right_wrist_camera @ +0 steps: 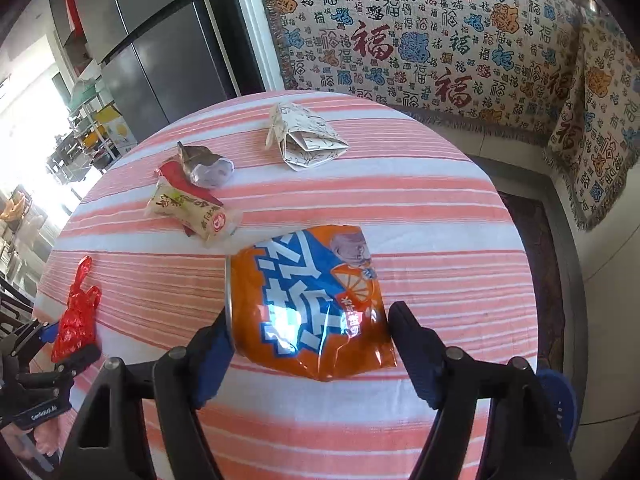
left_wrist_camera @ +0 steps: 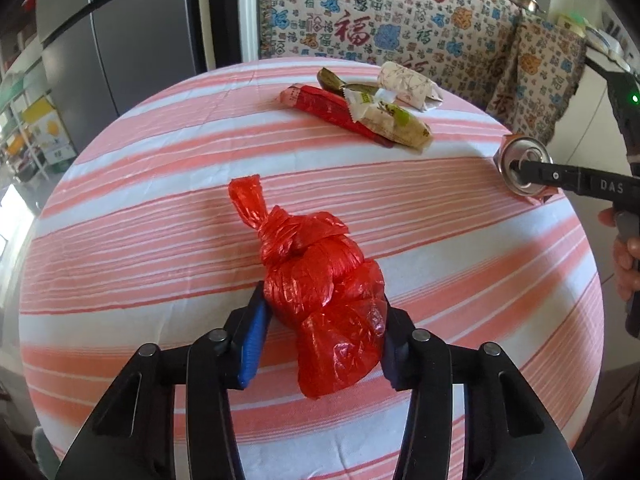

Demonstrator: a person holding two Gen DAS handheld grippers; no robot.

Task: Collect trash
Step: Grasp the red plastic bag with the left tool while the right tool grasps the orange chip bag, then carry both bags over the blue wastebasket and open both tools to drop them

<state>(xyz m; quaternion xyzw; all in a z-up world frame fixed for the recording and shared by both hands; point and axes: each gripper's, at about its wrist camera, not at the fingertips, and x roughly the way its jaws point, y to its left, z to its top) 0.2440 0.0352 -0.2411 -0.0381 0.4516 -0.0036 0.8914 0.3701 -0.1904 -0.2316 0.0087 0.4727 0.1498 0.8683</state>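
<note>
The left gripper (left_wrist_camera: 325,330) has its jaws pressed on both sides of a knotted red plastic bag (left_wrist_camera: 320,280), which sits near the 6 o'clock edge of the round counter (left_wrist_camera: 140,240) with pink and white stripes. The right gripper (right_wrist_camera: 310,340) has its jaws set wide around a squashed orange soda can (right_wrist_camera: 308,300) near the counter's 3 o'clock edge; the left pad touches the can's rim, but I cannot tell if the right pad touches it. A few snack wrappers (left_wrist_camera: 360,112) and a folded paper packet (right_wrist_camera: 306,142) lie near 12 o'clock.
</note>
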